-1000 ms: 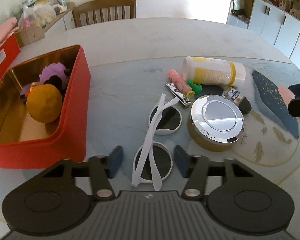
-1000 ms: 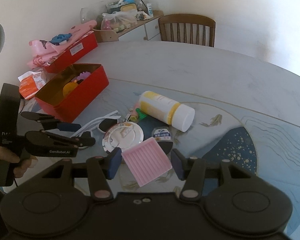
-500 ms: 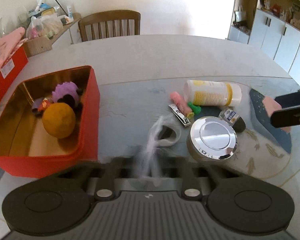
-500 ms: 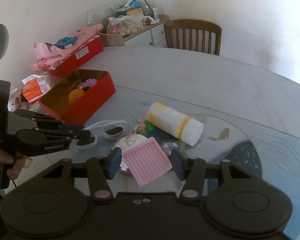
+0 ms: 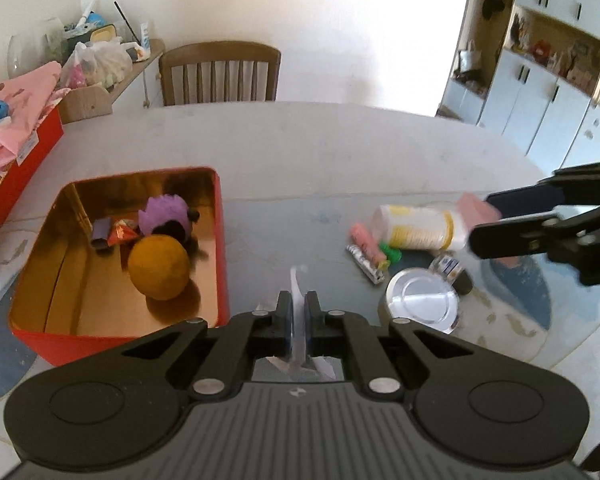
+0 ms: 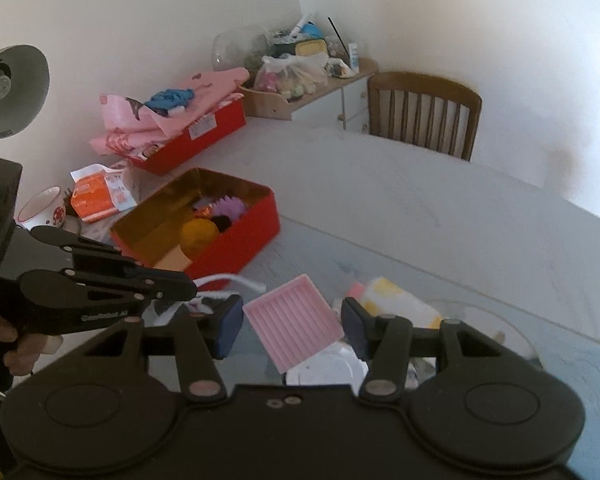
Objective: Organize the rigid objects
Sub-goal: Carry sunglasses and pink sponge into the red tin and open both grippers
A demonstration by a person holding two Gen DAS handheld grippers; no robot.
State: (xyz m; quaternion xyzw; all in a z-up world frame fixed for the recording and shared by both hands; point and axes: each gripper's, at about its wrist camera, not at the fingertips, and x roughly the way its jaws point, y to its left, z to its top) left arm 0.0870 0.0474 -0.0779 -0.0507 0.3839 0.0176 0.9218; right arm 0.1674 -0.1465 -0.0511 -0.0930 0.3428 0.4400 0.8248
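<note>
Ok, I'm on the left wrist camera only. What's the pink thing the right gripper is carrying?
Observer: A pink ridged tray, flat and square. It sits tilted between the fingers of the right gripper.
Operator: And how do my glasses sit from that side?
Observer: One arm of the white sunglasses juts out past the left gripper. It is on the near side of the red tin, not above its opening.
Operator: Anything beyond the tin's far end?
Observer: A white cup with red marks and an orange packet.

both wrist views angled down, close | shared: red tin (image 5: 220, 240) (image 6: 260, 216)
</note>
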